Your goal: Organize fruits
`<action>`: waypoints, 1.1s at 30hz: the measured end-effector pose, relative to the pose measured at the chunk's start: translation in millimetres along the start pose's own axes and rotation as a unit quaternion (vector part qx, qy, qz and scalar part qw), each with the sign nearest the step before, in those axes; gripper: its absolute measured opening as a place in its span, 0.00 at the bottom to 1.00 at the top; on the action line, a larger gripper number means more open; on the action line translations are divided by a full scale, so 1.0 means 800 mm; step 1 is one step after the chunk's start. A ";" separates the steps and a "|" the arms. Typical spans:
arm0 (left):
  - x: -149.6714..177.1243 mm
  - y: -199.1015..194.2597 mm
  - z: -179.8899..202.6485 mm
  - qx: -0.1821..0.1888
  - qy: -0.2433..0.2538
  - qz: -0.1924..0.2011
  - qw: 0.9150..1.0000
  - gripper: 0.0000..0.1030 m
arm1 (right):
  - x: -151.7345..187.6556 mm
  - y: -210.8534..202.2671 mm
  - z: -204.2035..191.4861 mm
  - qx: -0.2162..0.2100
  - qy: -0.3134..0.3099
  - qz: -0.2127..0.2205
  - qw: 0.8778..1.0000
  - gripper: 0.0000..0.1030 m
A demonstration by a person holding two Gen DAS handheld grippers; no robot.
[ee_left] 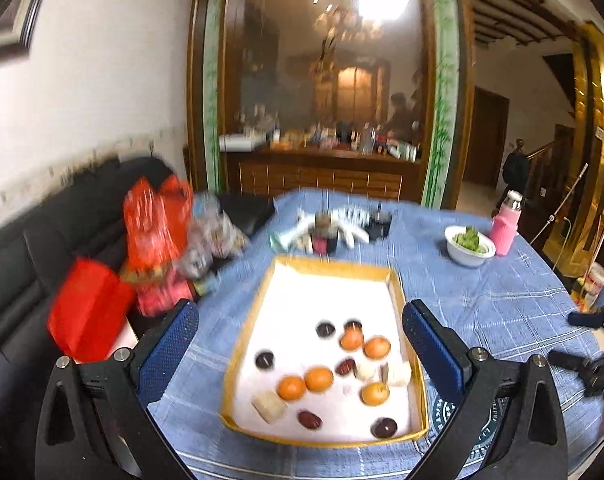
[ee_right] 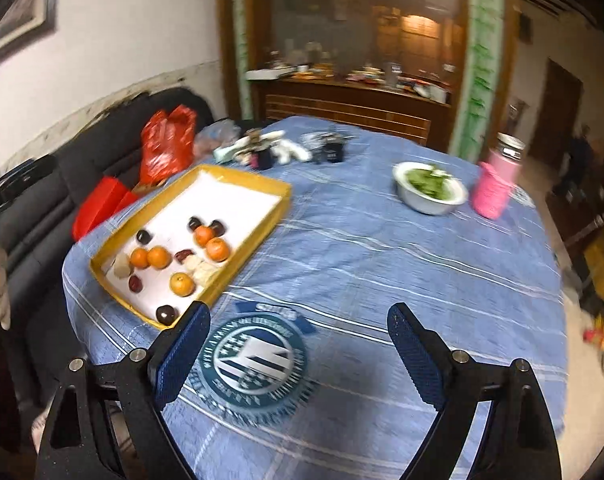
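A yellow-rimmed tray [ee_left: 321, 266] with a white floor lies on the blue tablecloth. It holds several oranges [ee_left: 319, 378], dark round fruits [ee_left: 264, 360], red dates [ee_left: 309, 419] and pale chunks [ee_left: 269, 407], all loosely mixed at its near end. My left gripper [ee_left: 300, 312] is open above the tray's near half, its blue pads to either side of the tray and nothing between them. In the right wrist view the tray [ee_right: 262, 220] lies to the left. My right gripper [ee_right: 298, 314] is open and empty over a round printed emblem [ee_right: 254, 360] on the cloth, with its left finger close to the tray's near corner.
A white bowl of greens [ee_right: 429, 192] and a pink bottle [ee_right: 495, 184] stand at the table's far right. Small dark jars and white items [ee_left: 333, 228] clutter the far end. Red bags [ee_left: 154, 220] lie on a black sofa [ee_left: 30, 240] to the left. A person's hand [ee_right: 0, 288] shows at the left edge.
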State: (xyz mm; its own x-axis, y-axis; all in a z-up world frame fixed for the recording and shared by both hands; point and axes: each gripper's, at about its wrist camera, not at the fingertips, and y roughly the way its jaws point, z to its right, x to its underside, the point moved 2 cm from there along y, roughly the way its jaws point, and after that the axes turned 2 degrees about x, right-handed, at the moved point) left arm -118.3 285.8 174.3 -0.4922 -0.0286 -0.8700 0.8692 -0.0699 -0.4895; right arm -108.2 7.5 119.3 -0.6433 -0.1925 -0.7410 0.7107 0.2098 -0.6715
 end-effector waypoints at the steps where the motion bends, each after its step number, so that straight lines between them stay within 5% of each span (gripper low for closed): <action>1: 0.010 0.018 -0.005 0.004 -0.017 -0.022 1.000 0.99 | 0.003 0.012 -0.013 -0.005 -0.009 -0.002 1.000 0.89; 6: 0.052 0.073 -0.025 -0.003 -0.059 -0.089 0.994 0.99 | 0.023 0.055 -0.048 -0.011 -0.055 -0.018 0.998 0.63; 11: 0.074 0.093 -0.038 -0.027 -0.078 -0.116 0.990 0.99 | 0.044 0.079 -0.057 -0.016 -0.047 -0.038 0.998 0.63; 18: 0.071 0.082 -0.009 -0.114 -0.021 -0.074 0.991 0.99 | 0.053 0.104 -0.078 -0.038 -0.008 -0.050 0.998 0.66; 33: 0.082 0.091 0.004 -0.090 -0.020 -0.105 0.990 0.99 | 0.066 0.112 -0.107 -0.033 -0.006 -0.050 0.998 0.74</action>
State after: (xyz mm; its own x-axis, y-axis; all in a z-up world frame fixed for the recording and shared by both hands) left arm -87.6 275.5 82.1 -0.6607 -0.0724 -0.7472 0.7406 0.0998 -0.6645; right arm -103.0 98.0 19.6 -0.7058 -0.2267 -0.6712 0.6231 0.2523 -0.7404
